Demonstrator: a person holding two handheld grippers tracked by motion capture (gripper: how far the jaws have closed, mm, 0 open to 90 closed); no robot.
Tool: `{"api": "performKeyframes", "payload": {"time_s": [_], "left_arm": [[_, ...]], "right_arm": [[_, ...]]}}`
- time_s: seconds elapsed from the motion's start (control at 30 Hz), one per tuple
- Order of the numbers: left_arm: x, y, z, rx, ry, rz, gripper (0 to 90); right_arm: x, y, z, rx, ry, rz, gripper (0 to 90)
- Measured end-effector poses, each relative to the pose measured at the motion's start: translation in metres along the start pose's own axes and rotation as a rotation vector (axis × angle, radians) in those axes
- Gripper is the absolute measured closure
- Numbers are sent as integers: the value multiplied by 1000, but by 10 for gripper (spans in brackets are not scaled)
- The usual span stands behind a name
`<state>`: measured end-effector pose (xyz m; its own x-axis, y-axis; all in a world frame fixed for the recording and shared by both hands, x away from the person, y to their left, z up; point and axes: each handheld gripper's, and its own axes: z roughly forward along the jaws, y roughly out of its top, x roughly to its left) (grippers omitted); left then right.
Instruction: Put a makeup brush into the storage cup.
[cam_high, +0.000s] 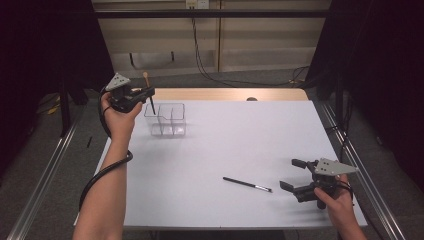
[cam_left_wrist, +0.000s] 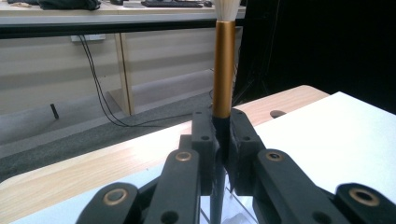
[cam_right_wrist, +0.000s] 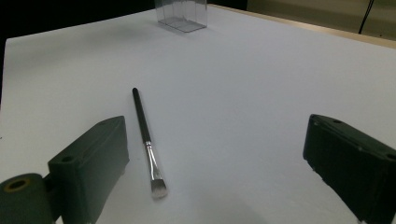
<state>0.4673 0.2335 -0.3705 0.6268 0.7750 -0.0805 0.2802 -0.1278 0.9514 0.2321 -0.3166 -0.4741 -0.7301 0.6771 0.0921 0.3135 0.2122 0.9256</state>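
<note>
My left gripper (cam_high: 148, 93) is shut on a makeup brush (cam_high: 149, 94) and holds it upright above the left end of a clear divided organizer box (cam_high: 167, 120). The left gripper view has the brush's gold ferrule (cam_left_wrist: 223, 70) rising from between the closed jaws, with pale bristles at the top. A second brush (cam_high: 247, 184), black-handled with a silver ferrule, lies flat on the white table (cam_high: 225, 150) near the front. My right gripper (cam_high: 295, 175) stands open just right of that brush's bristle end (cam_right_wrist: 159, 186), low over the table, with nothing between its fingers.
The wooden strip of table (cam_high: 225, 94) runs behind the white surface. The clear box (cam_right_wrist: 182, 14) sits far off in the right gripper view. Cables hang against the back wall (cam_high: 200, 50). Metal rails (cam_high: 45, 175) flank the table.
</note>
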Motion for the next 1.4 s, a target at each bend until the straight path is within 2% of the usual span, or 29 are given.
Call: {"api": "performKeyframes", "payload": {"time_s": [0.33, 0.63, 1.2, 1.27, 1.4], "left_arm": [[-1, -9, 2, 7, 10, -8, 831], [-1, -17, 4, 17, 2, -18, 831], [-4, -25, 6, 33, -3, -23, 830], [-4, -25, 5, 29, -4, -36, 828], [-3, -25, 4, 19, -35, -52, 756]], "right_arm": [[0, 0, 0, 3, 3, -1, 62], [1, 0, 1, 6, 6, -3, 62], [1, 0, 0, 0, 8, -3, 61], [1, 0, 0, -1, 8, -2, 62], [1, 0, 1, -3, 8, -4, 62]]}}
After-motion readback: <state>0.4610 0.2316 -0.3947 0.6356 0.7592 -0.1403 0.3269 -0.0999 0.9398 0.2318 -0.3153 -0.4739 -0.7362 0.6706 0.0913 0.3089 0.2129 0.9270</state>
